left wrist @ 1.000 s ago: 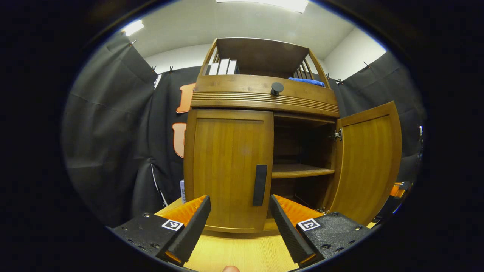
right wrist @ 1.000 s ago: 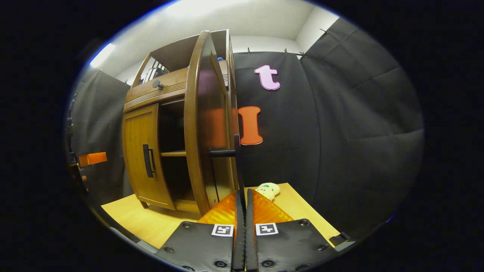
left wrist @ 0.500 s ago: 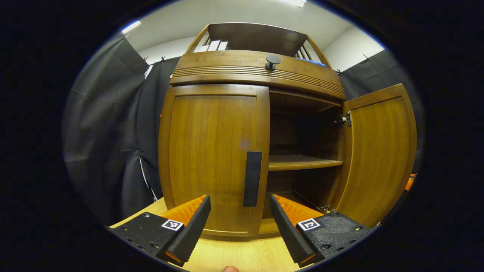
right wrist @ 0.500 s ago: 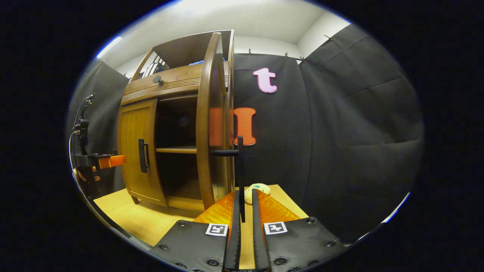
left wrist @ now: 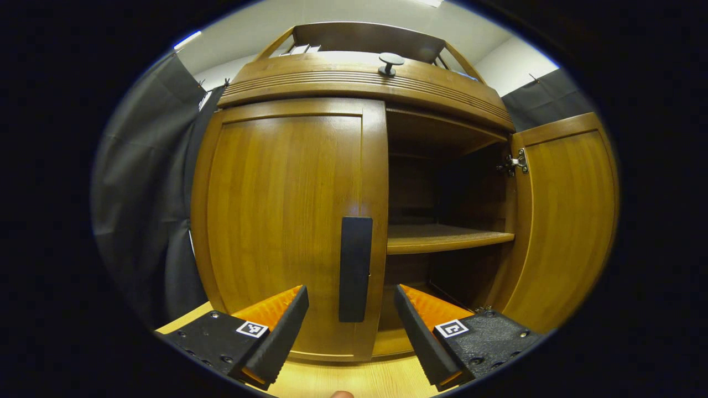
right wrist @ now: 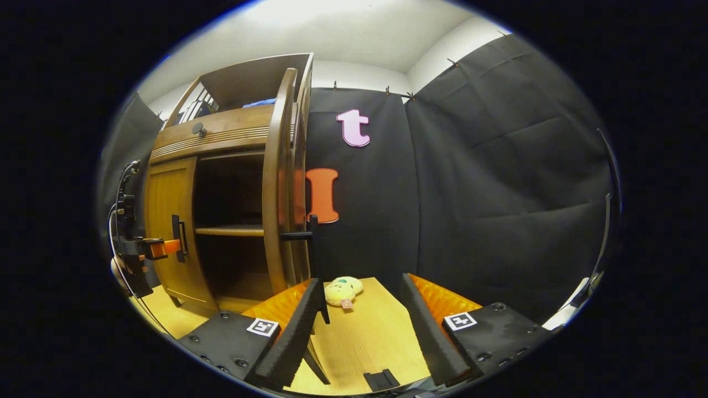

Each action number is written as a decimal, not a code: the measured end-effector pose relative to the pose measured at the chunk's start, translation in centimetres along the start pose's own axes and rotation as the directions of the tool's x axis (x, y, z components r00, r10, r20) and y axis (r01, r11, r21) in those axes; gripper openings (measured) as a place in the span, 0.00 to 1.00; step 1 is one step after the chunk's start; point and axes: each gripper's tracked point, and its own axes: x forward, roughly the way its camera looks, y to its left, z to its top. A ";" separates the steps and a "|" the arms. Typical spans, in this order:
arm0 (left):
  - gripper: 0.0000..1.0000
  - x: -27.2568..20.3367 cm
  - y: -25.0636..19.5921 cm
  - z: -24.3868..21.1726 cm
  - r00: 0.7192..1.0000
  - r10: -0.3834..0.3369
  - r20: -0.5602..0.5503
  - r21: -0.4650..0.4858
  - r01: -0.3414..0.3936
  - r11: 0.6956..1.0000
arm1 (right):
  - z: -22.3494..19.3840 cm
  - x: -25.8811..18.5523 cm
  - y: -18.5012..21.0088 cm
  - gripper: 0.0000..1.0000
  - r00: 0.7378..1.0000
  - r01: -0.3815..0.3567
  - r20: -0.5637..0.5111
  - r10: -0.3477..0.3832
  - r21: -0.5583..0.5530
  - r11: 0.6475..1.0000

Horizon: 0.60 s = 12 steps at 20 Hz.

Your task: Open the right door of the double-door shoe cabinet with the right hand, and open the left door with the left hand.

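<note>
The wooden shoe cabinet (left wrist: 365,83) stands close in front of me on a light wooden table. Its left door (left wrist: 282,221) is closed, with a dark vertical handle (left wrist: 355,268) near its inner edge. My left gripper (left wrist: 351,337) is open, and the handle lies just ahead between its fingers, apart from them. The right door (left wrist: 561,221) is swung wide open, showing a shelf (left wrist: 442,237). In the right gripper view that door (right wrist: 275,193) is edge-on. Its handle (right wrist: 313,243) stands free beside the left finger of my open right gripper (right wrist: 362,331). The left gripper (right wrist: 157,249) shows by the left door handle (right wrist: 178,237).
A small yellow plush toy (right wrist: 343,290) lies on the table (right wrist: 376,337) right of the cabinet, ahead of my right gripper. A small black piece (right wrist: 381,380) sits at the table's near edge. Black cloth walls surround the booth. A round knob (left wrist: 390,59) sits on the drawer above.
My right gripper has opened, let go of the right door's handle and drawn back to the right. My left gripper has moved closer to the left door's handle, staying open.
</note>
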 end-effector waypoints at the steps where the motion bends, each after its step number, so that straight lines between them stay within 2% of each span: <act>1: 0.92 0.5 0.0 -0.3 1.000 0.003 -0.004 -0.001 -0.003 1.000 | -0.1 0.1 0.0 0.93 1.000 -0.002 -0.005 0.002 0.003 1.000; 6: 0.92 2.2 0.2 -1.5 1.000 0.003 -0.017 -0.009 -0.003 1.000 | -0.7 0.4 -0.4 0.94 1.000 0.005 -0.019 -0.004 0.019 1.000; 7: 0.92 2.3 0.3 -1.7 1.000 0.002 -0.020 -0.008 -0.002 1.000 | -0.8 0.4 -0.5 0.84 1.000 0.007 -0.018 -0.007 0.021 1.000; 10: 0.89 3.4 0.2 -2.1 1.000 0.001 -0.021 0.002 -0.001 1.000 | -0.8 0.4 -0.8 0.84 1.000 0.010 -0.015 -0.010 0.023 1.000; 12: 0.71 3.9 0.3 -2.2 1.000 0.013 -0.023 0.014 -0.012 1.000 | -0.8 0.4 -0.8 0.84 1.000 0.011 -0.014 -0.011 0.025 1.000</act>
